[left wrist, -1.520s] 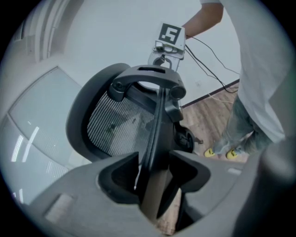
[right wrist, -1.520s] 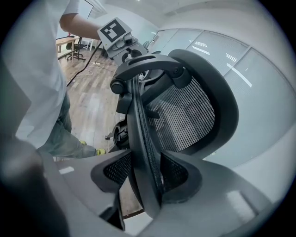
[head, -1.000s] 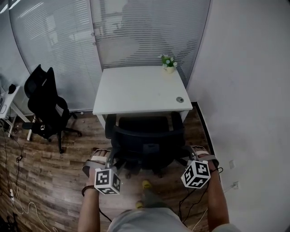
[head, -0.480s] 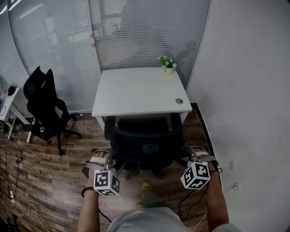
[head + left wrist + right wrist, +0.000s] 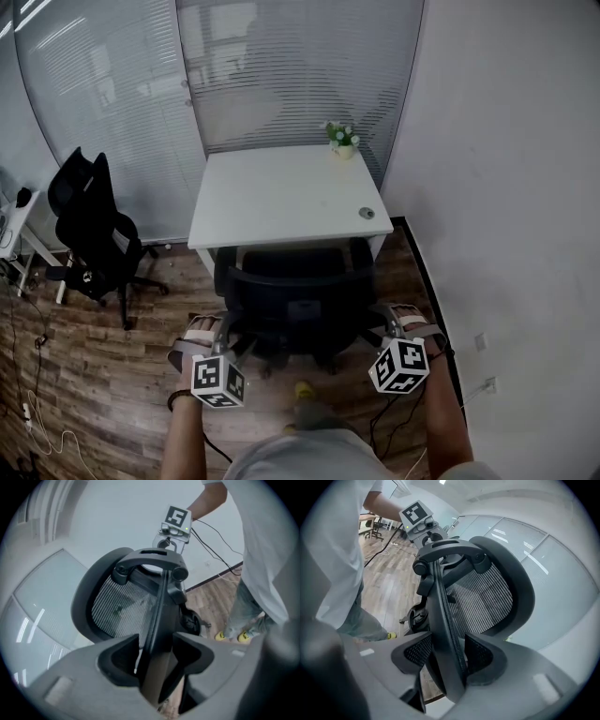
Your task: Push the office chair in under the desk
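Note:
The black mesh office chair (image 5: 295, 291) stands with its seat tucked under the white desk (image 5: 281, 192); its backrest faces me. My left gripper (image 5: 225, 330) is at the backrest's left edge and my right gripper (image 5: 384, 321) at its right edge. In the left gripper view the backrest rim (image 5: 159, 616) runs between the left gripper's (image 5: 157, 653) jaws, with a sliver of gap on one side. In the right gripper view the rim (image 5: 445, 634) lies between the right gripper's (image 5: 449, 656) jaws, which are opening.
A second black chair (image 5: 89, 230) stands at the left by the glass wall. A potted plant (image 5: 342, 139) and a round cable port (image 5: 366, 213) are on the desk. A white wall closes the right side. Cables (image 5: 37, 412) trail on the wood floor.
The view has shifted a little. The chair stays tucked under the desk and both grippers stay at the backrest's sides.

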`<state>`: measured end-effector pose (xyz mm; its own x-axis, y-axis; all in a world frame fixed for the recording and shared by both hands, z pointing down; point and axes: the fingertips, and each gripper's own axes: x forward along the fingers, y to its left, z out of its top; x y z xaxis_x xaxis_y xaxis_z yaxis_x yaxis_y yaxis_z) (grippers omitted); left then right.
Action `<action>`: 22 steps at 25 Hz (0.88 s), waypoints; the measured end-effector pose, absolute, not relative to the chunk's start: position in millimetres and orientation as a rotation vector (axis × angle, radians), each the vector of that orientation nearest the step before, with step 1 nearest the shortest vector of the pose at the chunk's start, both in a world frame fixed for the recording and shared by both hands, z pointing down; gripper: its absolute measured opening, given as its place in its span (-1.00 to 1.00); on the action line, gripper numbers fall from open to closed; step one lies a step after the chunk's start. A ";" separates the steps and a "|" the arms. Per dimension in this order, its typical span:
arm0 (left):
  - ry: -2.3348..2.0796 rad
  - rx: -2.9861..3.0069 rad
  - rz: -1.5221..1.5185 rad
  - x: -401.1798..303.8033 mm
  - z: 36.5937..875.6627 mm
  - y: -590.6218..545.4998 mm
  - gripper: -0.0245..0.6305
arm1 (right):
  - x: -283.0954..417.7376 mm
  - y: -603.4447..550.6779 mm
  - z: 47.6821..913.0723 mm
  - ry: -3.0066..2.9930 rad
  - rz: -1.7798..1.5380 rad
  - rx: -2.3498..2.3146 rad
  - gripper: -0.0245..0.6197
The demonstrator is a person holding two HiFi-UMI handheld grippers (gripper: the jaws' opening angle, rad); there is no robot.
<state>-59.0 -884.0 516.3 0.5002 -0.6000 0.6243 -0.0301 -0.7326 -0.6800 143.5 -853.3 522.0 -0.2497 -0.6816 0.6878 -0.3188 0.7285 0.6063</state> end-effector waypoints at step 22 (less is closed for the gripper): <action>0.763 -2.266 -1.096 -86.7 488.0 -845.6 -0.19 | 153.9 -812.0 465.5 -1.942 -0.381 1.305 -0.28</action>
<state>-86.7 -845.6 488.0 0.5174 -0.6720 0.5298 -0.2643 -0.7144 -0.6479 153.9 -812.0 465.5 -0.1967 -0.8864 0.4192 -0.6625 0.4353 0.6096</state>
